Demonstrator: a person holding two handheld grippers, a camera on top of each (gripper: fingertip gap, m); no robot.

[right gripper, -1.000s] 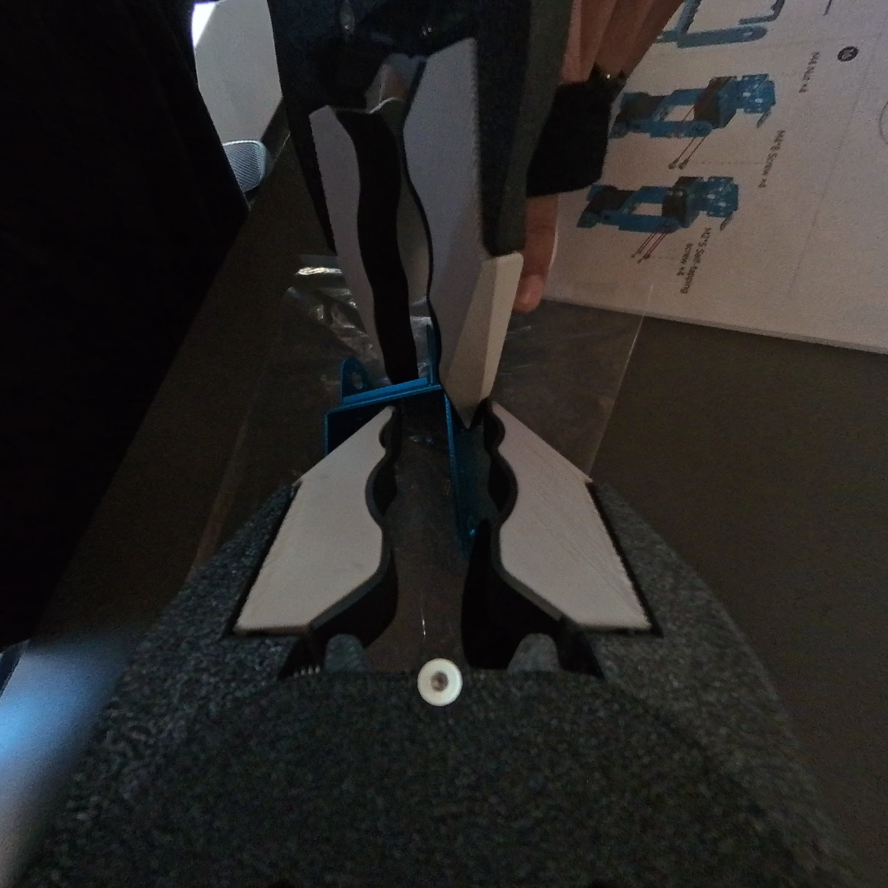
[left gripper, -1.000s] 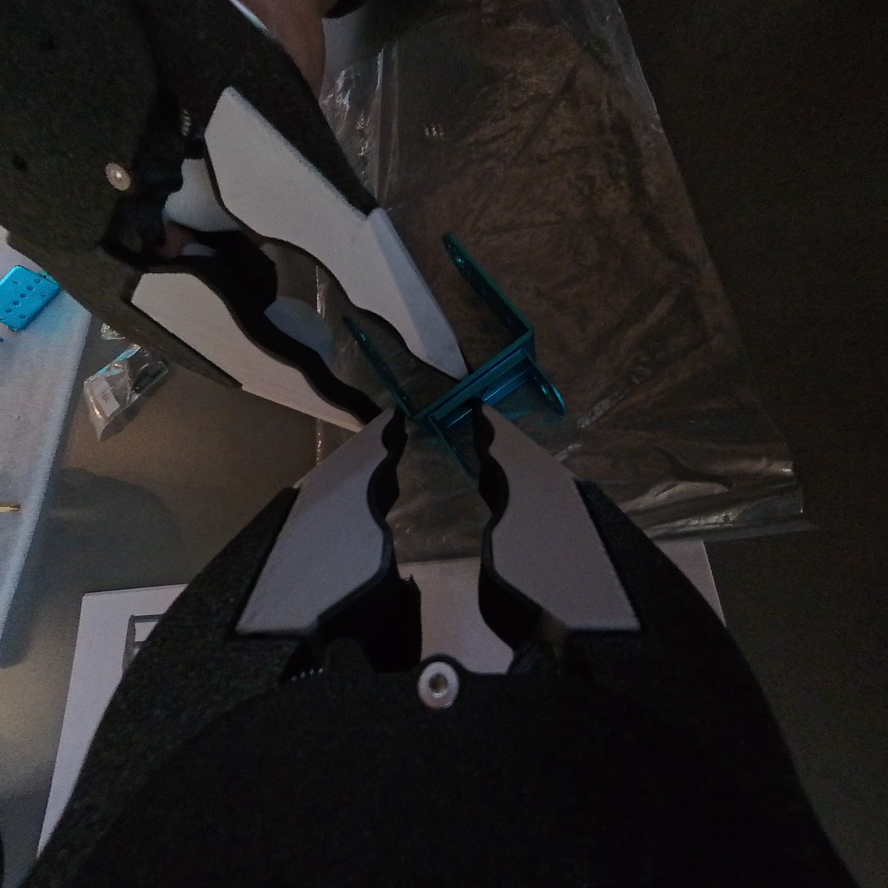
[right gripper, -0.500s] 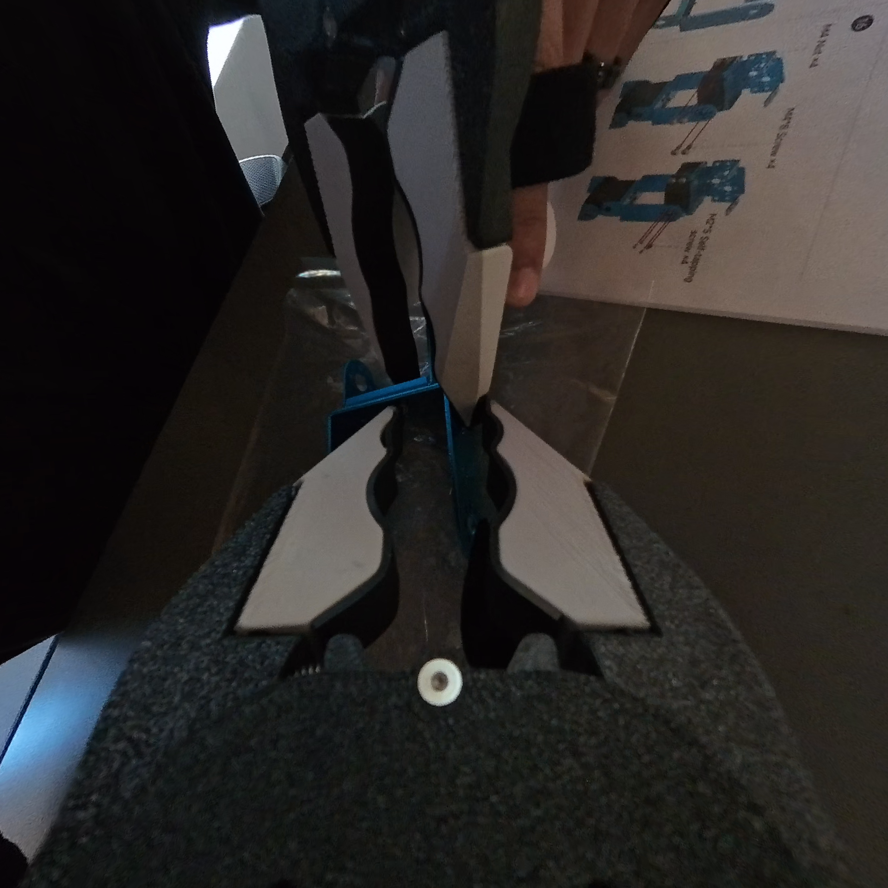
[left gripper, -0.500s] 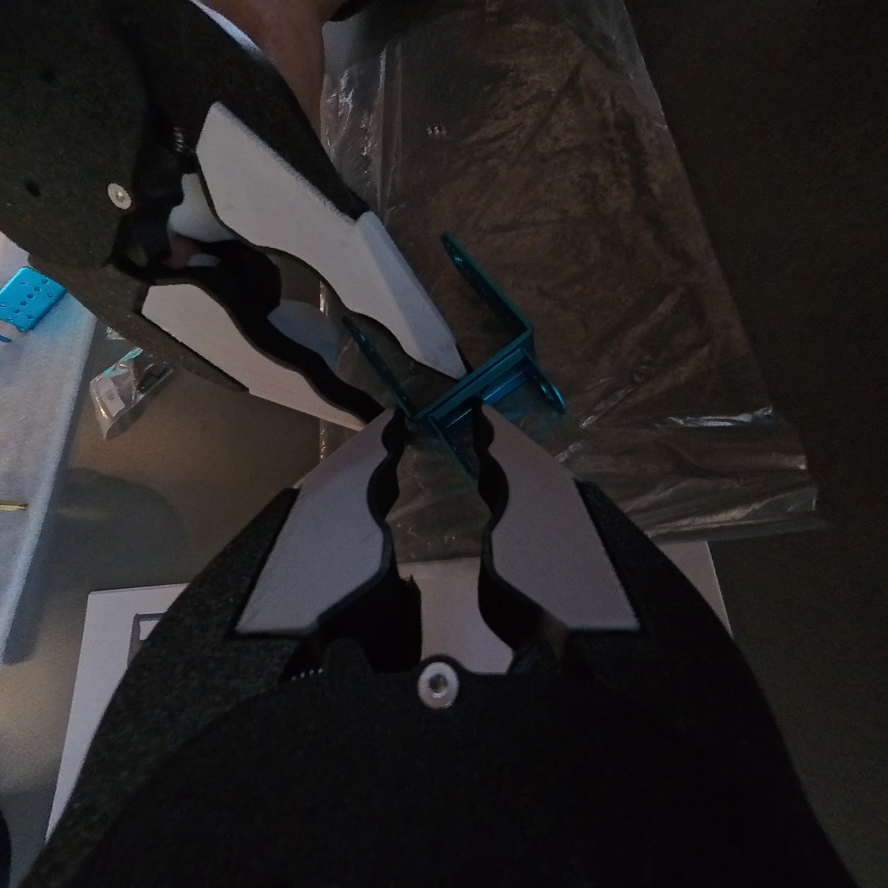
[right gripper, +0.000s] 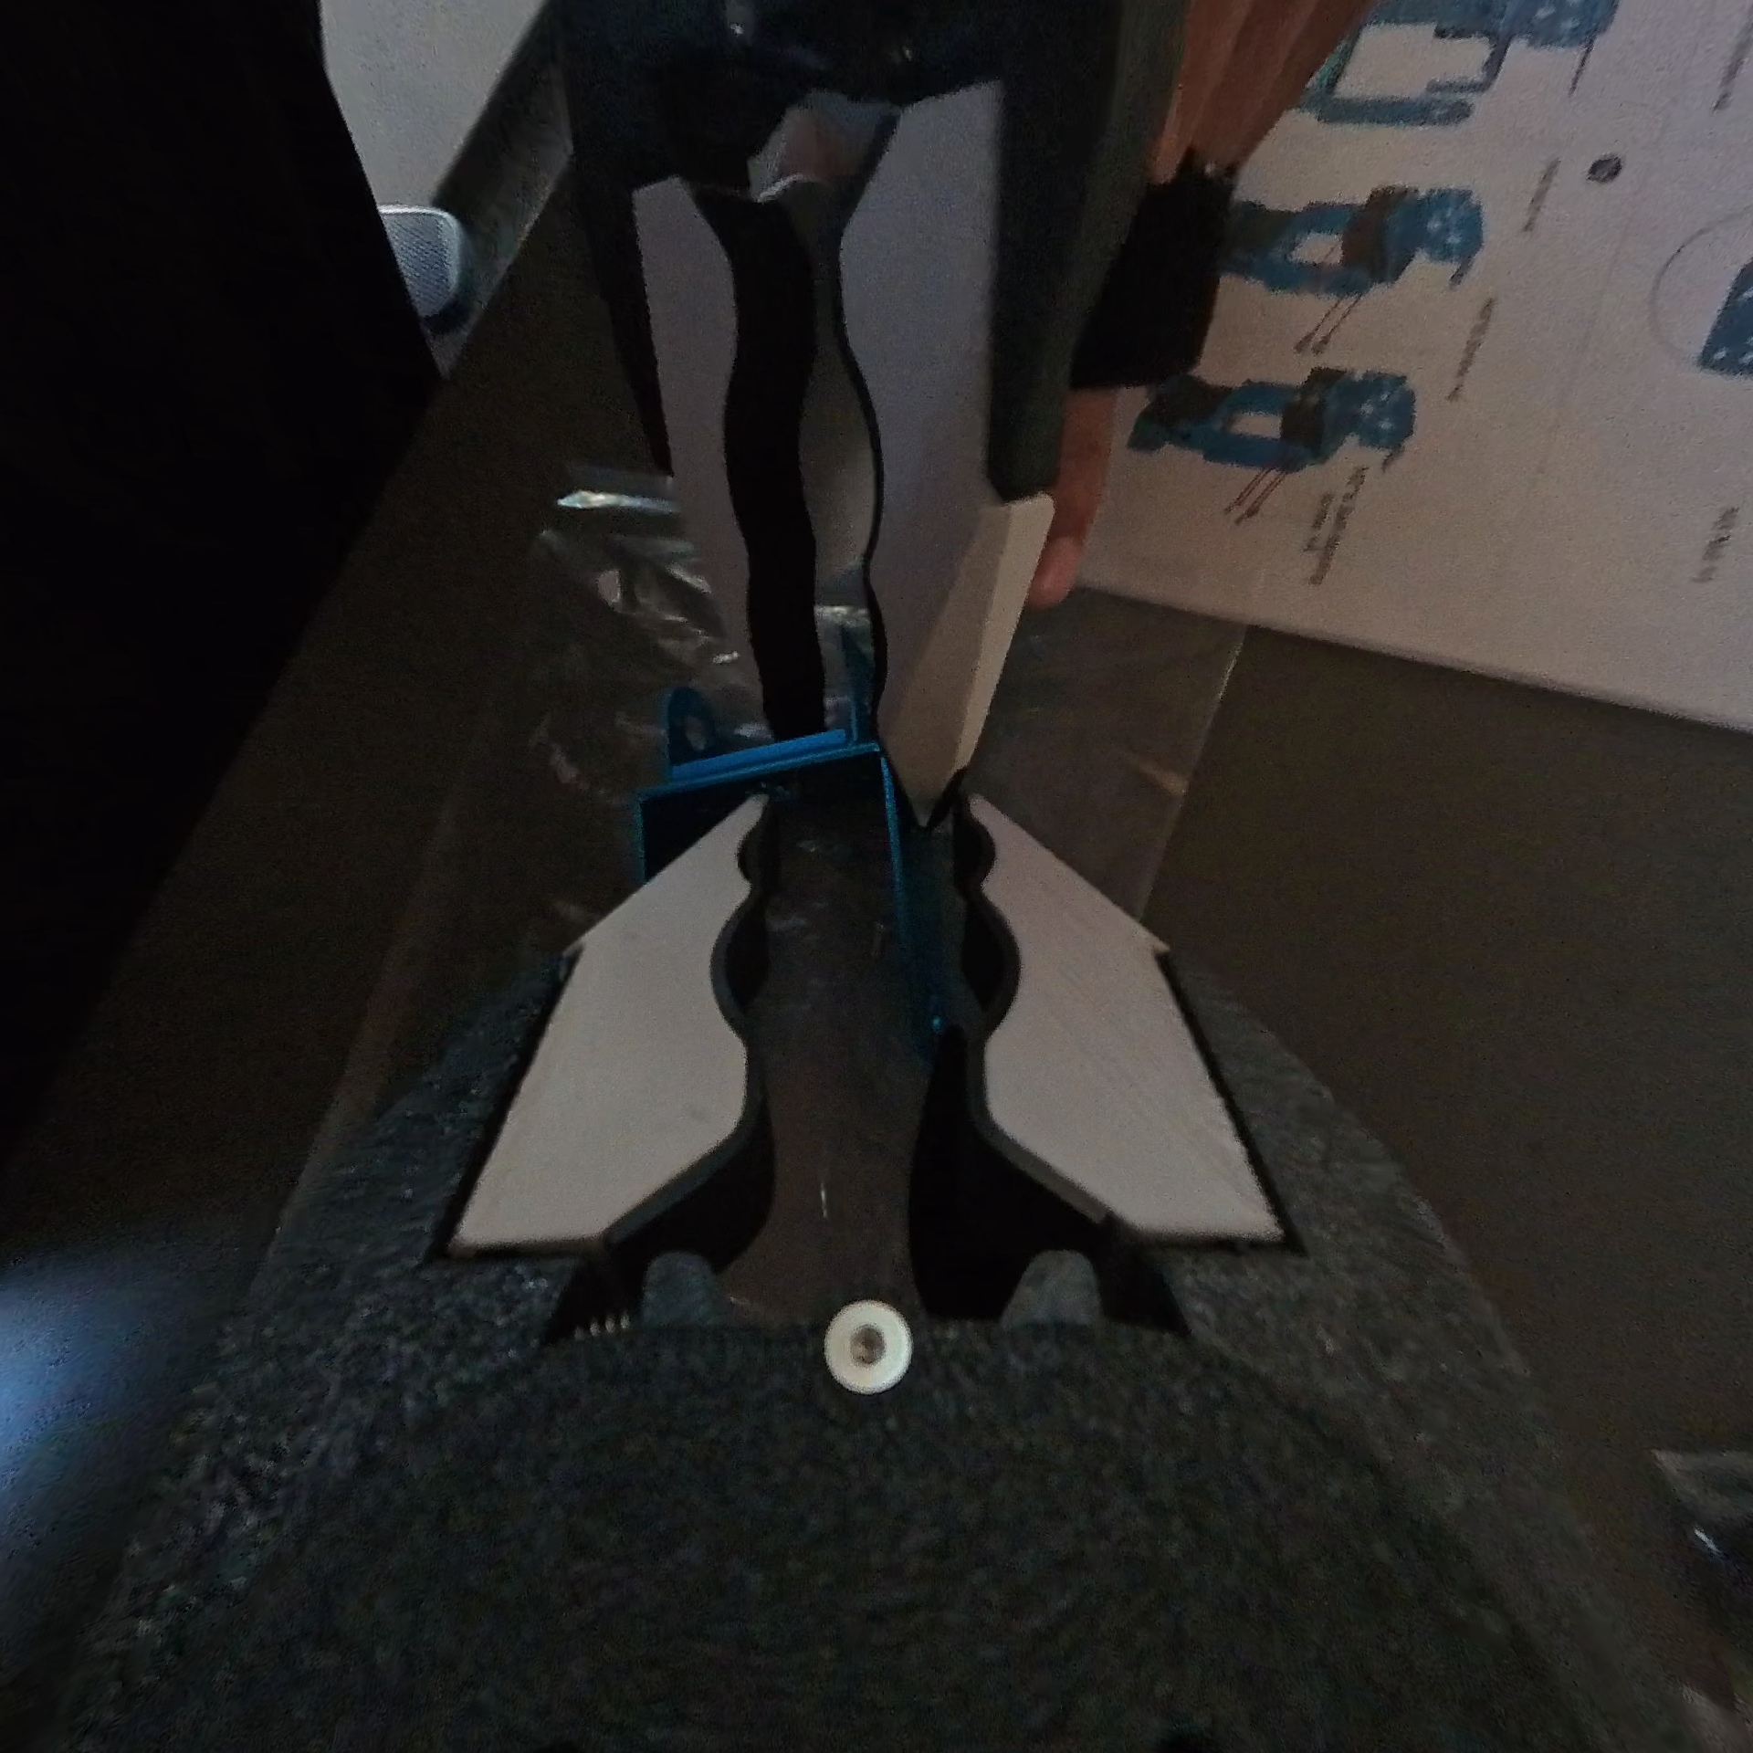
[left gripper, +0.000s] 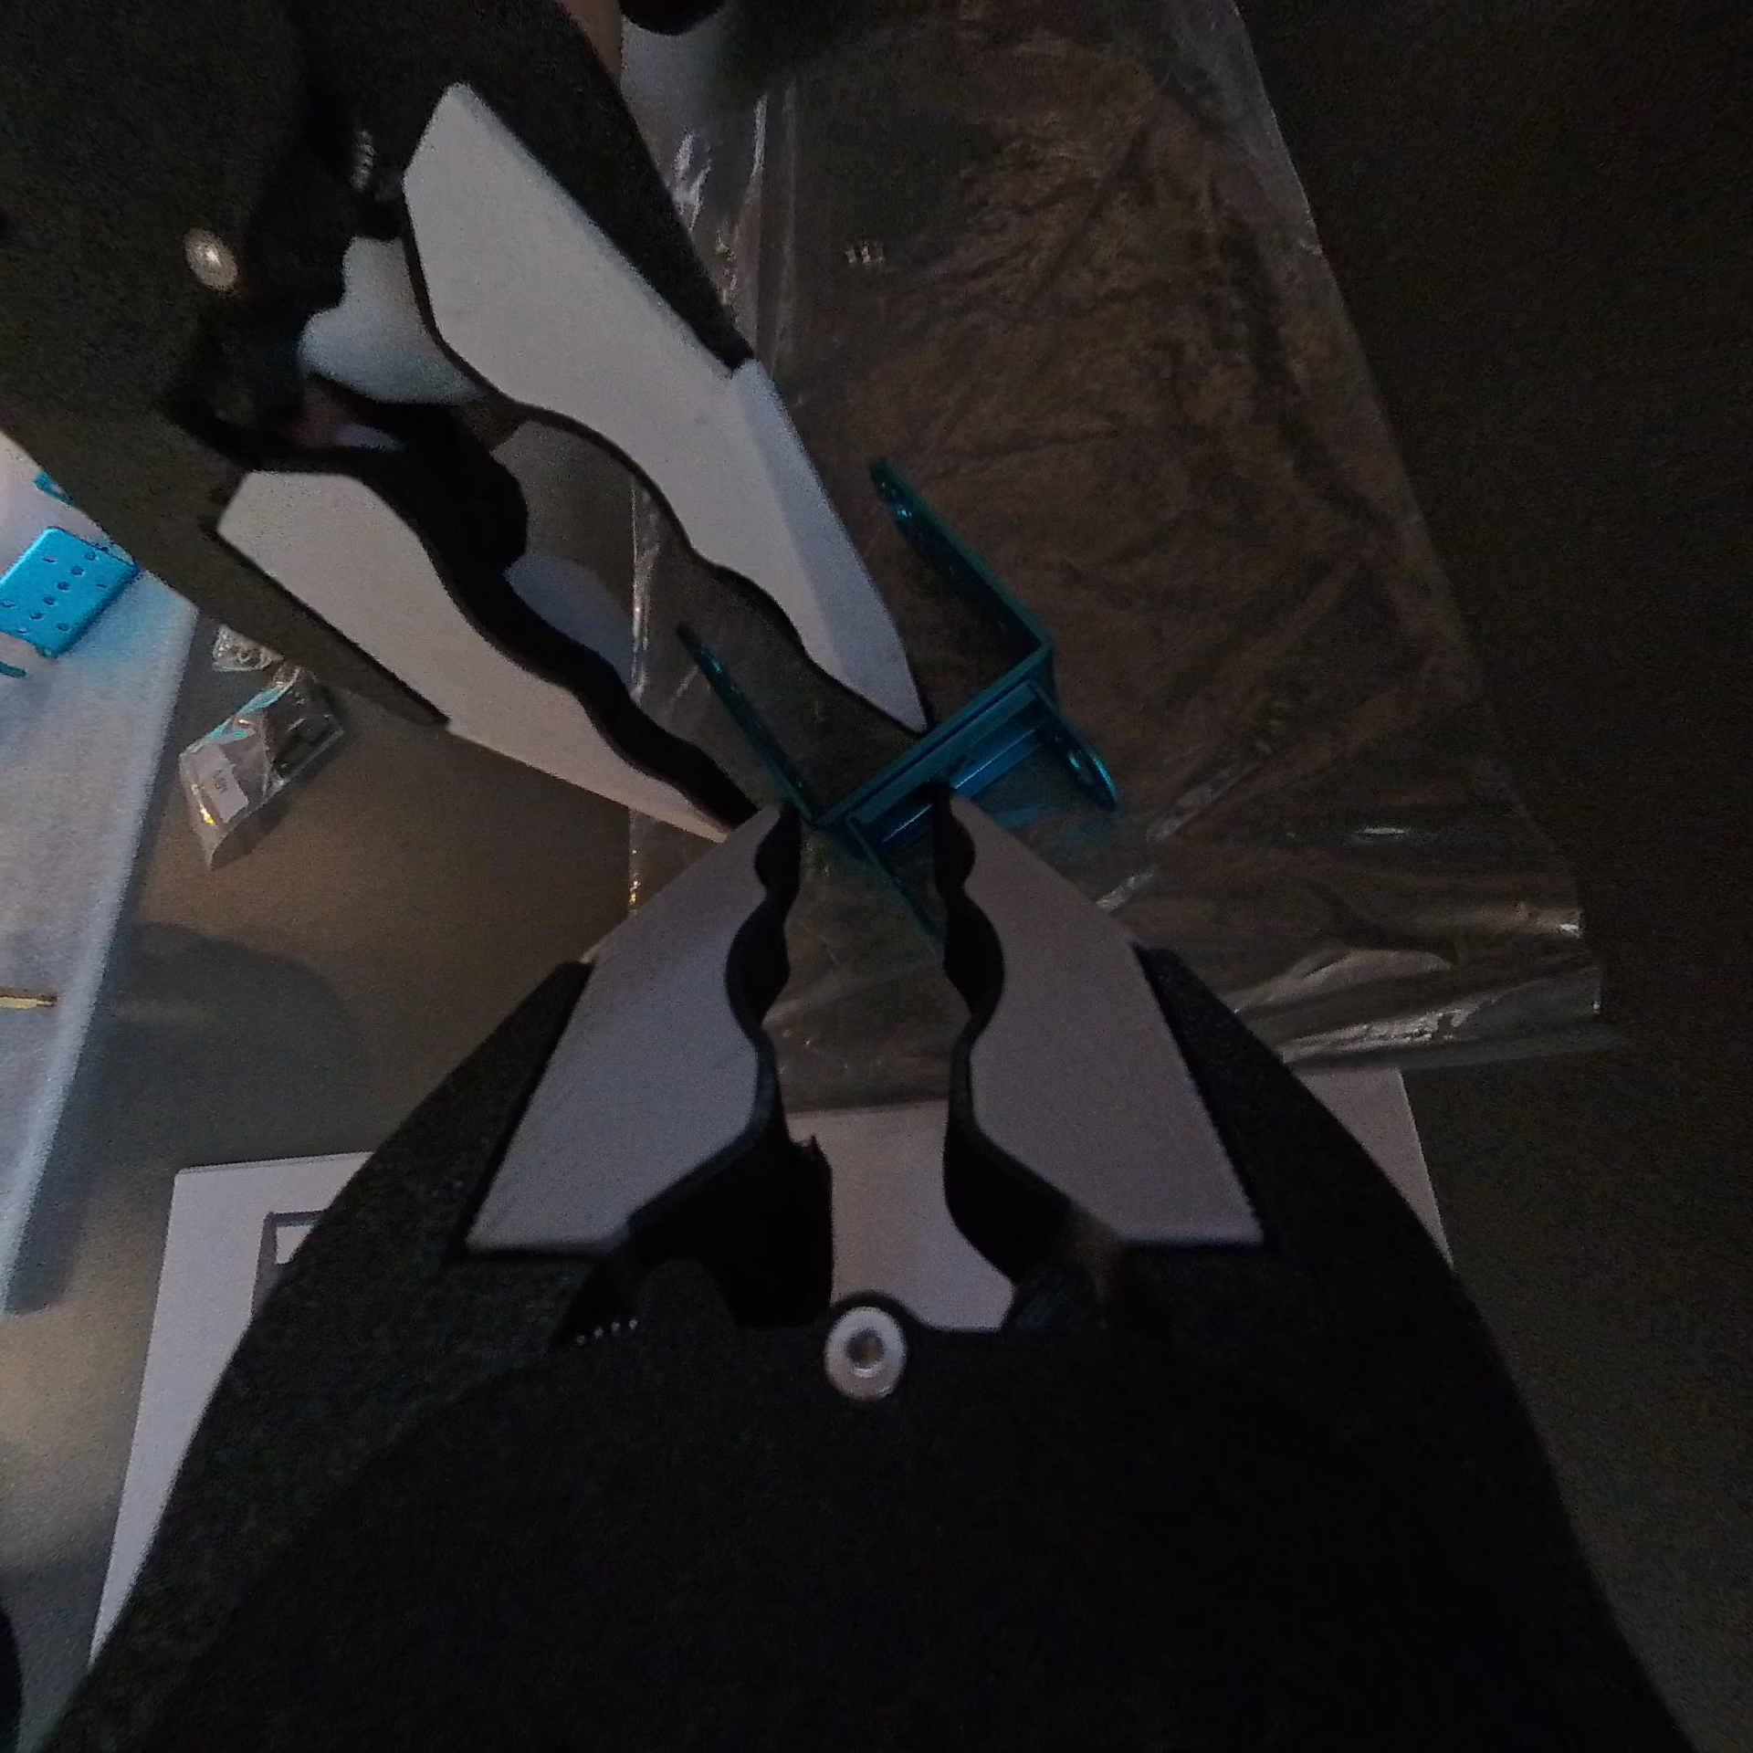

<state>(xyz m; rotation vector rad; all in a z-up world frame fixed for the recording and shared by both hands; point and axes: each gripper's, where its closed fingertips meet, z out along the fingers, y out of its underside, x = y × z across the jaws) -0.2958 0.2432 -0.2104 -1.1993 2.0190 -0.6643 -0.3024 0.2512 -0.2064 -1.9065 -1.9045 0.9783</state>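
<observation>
A blue metal bracket piece (left gripper: 949,749), two U-shaped parts set back to back, hangs between both grippers above a clear plastic bag (left gripper: 1138,427). My left gripper (left gripper: 858,816) comes from below, its jaws partly apart, closed on one end of the bracket. My right gripper (left gripper: 830,768) comes from the upper left and grips the other end. In the right wrist view the bracket (right gripper: 759,759) sits between my right gripper's (right gripper: 858,806) fingertips, one blue arm along the right finger. The left gripper (right gripper: 858,759) meets it from above. Both sets of fingertips nearly touch.
A white sheet with blue drawings (right gripper: 1423,379) lies on the dark table (right gripper: 1423,949). A hand (right gripper: 1062,531) holds the left gripper. A blue perforated plate (left gripper: 57,598) and a small bag of parts (left gripper: 256,759) lie at the left. White paper (left gripper: 218,1328) lies below. The tips of both grippers are at nearly the same place. The blue perforated plate (left gripper: 57,598) is about 30 centimeters from both grippers' fingertips.
Both grippers keep the same hold on the bracket. The right wrist view has shifted, so the drawing sheet looks larger and nearer. The plastic bag has shifted slightly in the left view.
</observation>
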